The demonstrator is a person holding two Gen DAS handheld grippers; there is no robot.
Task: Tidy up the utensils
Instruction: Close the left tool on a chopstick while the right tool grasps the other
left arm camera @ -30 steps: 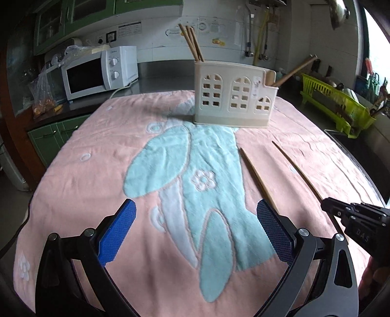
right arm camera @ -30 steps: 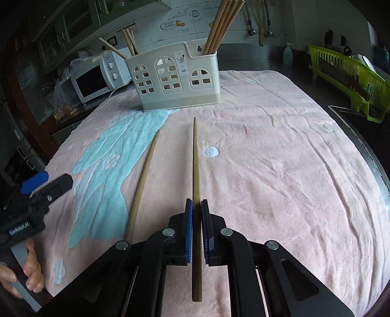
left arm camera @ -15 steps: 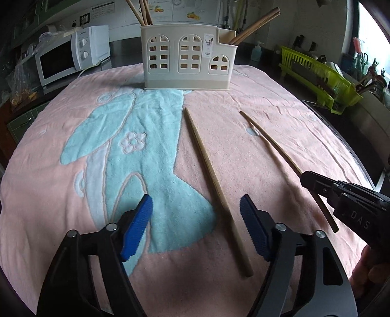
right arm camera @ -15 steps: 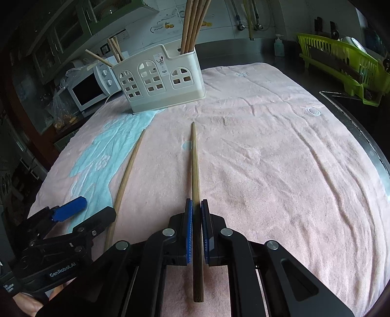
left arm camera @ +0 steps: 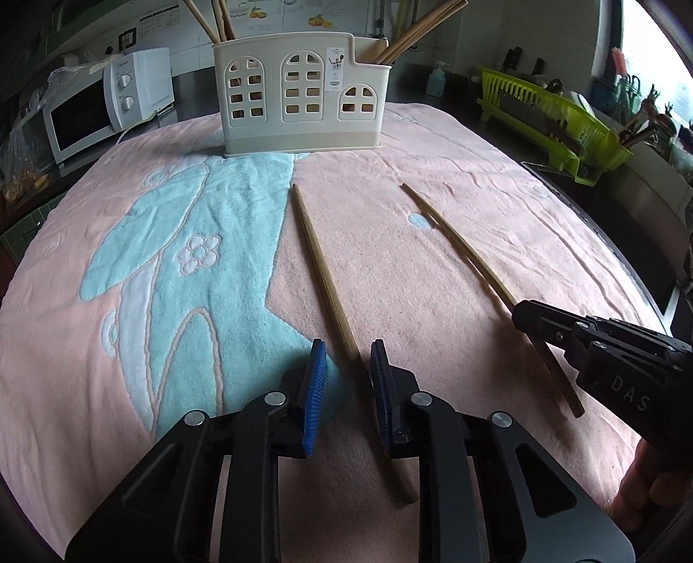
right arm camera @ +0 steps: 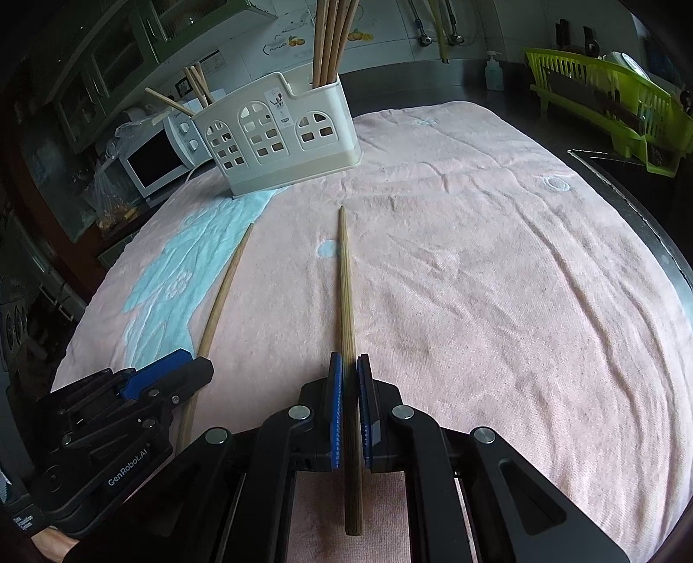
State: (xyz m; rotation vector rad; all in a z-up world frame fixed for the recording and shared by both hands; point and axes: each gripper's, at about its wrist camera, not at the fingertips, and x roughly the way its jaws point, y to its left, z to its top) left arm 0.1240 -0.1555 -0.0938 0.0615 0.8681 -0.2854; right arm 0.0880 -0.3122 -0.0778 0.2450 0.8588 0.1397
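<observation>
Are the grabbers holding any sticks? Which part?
The right gripper pinches one chopstick near its thick end. The left gripper straddles the other chopstick, jaws apart.

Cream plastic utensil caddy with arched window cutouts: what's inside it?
Wooden chopsticks stand bunched in the cream plastic utensil caddy's lower end section, and a few more lean from the far end. Their lower parts and the caddy's bottom are hidden by its walls.

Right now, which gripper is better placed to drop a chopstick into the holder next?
Right. The right gripper is already shut on its chopstick; the left gripper only straddles the other chopstick, jaws not closed.
</observation>
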